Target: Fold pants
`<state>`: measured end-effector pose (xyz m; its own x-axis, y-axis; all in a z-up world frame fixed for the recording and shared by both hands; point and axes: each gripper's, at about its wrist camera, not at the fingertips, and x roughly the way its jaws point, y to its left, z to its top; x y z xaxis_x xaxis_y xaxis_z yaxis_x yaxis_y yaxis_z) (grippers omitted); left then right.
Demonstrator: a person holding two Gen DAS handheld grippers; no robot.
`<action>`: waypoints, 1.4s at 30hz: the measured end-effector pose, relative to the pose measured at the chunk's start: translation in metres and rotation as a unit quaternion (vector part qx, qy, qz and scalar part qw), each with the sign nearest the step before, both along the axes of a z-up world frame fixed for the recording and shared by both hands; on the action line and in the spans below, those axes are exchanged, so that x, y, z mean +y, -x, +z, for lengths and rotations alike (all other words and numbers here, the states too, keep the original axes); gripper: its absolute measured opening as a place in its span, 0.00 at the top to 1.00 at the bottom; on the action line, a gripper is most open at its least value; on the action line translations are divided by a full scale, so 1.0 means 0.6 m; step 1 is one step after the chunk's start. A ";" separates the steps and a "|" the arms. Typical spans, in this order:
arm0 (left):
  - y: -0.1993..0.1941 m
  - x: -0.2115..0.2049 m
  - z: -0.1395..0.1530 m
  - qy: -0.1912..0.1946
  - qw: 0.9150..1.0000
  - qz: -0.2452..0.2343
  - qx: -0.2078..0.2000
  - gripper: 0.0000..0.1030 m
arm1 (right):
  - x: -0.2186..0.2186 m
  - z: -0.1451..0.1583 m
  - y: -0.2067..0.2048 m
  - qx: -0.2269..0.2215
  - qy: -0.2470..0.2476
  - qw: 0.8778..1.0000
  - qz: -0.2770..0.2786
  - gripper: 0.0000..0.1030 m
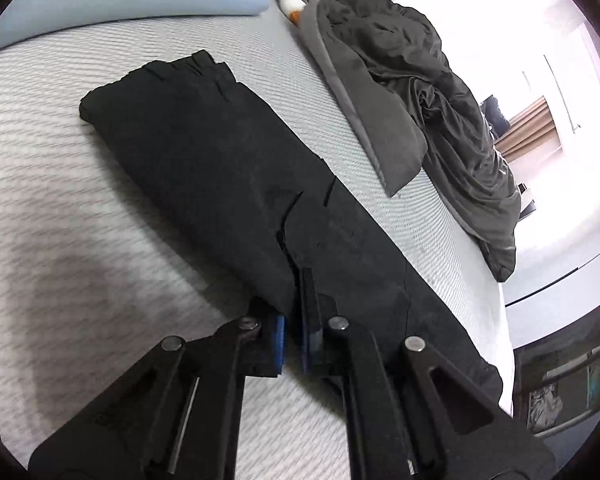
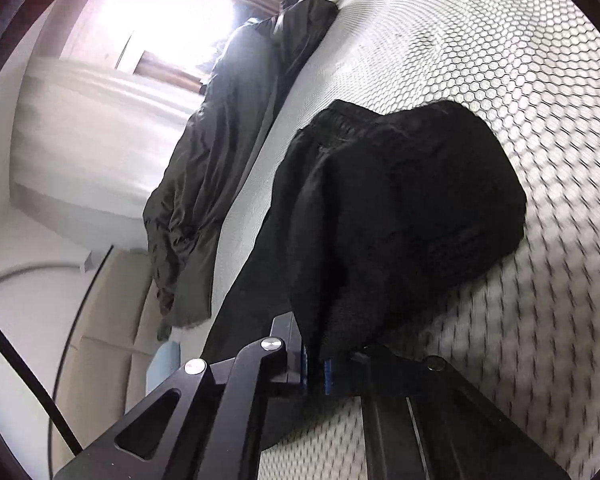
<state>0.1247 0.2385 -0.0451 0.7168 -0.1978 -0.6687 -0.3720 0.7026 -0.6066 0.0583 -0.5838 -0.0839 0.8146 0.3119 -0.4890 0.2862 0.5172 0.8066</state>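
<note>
Left claw [image 1: 293,340] clamped on pants [image 1: 204,152] hem | right claw [image 2: 315,368] clamped on same black pants | pants on bed [image 1: 80,240], long axis running away from both claws toward waistband, near far edge | both equally near.

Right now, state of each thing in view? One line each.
Left gripper: shut on the black pants, pinching a fabric edge.
Right gripper: shut on the black pants.
Black pants: partly folded, lying on the mattress, near end lifted.
Grey jacket: crumpled, along the far edge of the mattress.
Mattress: bare, no sheet.
</note>
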 end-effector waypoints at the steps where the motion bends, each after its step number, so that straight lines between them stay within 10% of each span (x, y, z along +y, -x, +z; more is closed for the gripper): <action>1: 0.033 0.012 0.006 -0.005 1.000 0.000 -0.003 0.97 | 0.013 0.003 0.014 0.006 0.013 1.000 0.014 0.95; 10: 0.210 0.080 0.010 -0.054 0.997 0.022 0.049 0.92 | 0.061 -0.022 0.126 0.020 -0.019 0.998 0.057 0.81; 13: 0.232 0.073 0.034 -0.099 0.994 0.030 0.044 0.69 | 0.041 -0.013 0.150 0.012 -0.016 0.999 0.028 0.64; 17: 0.275 0.066 0.083 -0.134 0.989 0.059 0.007 0.10 | 0.012 -0.009 0.181 -0.005 -0.032 0.999 -0.019 0.43; 22: 0.273 0.031 0.111 -0.113 0.993 0.029 -0.030 0.06 | -0.035 -0.038 0.173 -0.020 -0.118 0.992 -0.046 0.36; 29: 0.225 0.005 0.047 -0.071 0.997 -0.023 0.020 0.06 | -0.054 -0.045 0.143 -0.005 -0.128 0.991 -0.044 0.46; 42: 0.188 0.007 0.005 -0.096 0.993 -0.017 0.059 0.06 | -0.095 -0.070 0.194 -0.014 -0.229 0.971 -0.062 0.35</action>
<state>0.0118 0.2427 -0.0419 0.6264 -0.0802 -0.7754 -0.4069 0.8147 -0.4131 -0.0580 -0.6408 -0.1259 0.8704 0.3906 -0.2998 0.2986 0.0653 0.9521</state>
